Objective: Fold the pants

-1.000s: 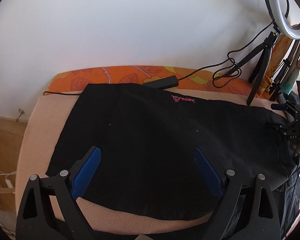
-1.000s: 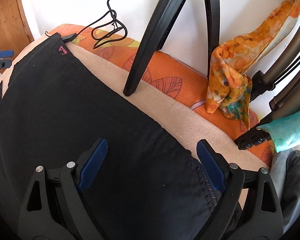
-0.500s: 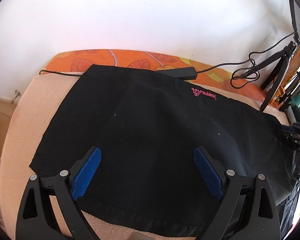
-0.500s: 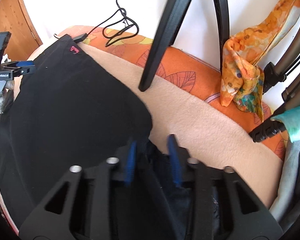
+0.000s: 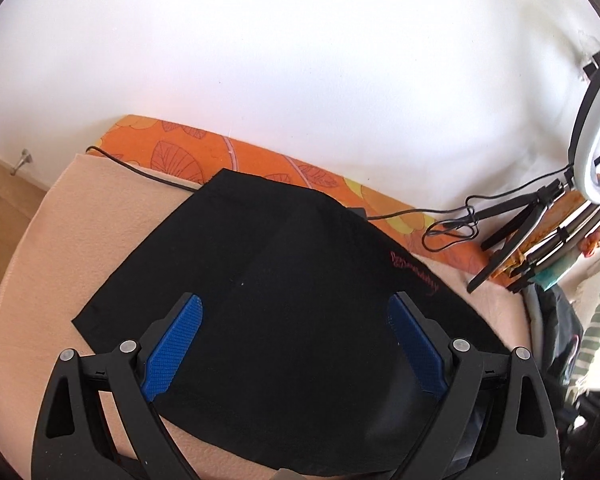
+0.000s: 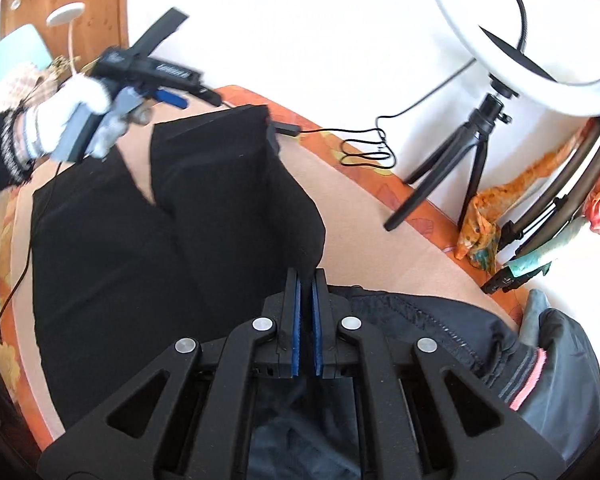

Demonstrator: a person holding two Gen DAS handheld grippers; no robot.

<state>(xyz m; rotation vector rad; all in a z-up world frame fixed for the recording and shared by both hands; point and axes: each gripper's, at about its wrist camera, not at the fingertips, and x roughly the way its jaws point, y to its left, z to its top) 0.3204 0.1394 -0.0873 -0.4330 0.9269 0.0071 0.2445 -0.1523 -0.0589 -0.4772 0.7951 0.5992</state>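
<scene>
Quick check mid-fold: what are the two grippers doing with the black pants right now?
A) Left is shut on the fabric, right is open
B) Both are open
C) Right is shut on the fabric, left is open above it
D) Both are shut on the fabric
C: the right gripper has its blue pads pinched on a lifted fold of the black pants, while the left gripper hangs wide open over them.

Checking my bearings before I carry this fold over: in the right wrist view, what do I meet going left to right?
Gloved hand with the left gripper → black pants → right gripper pinching them → tripod → orange scarf.
</scene>
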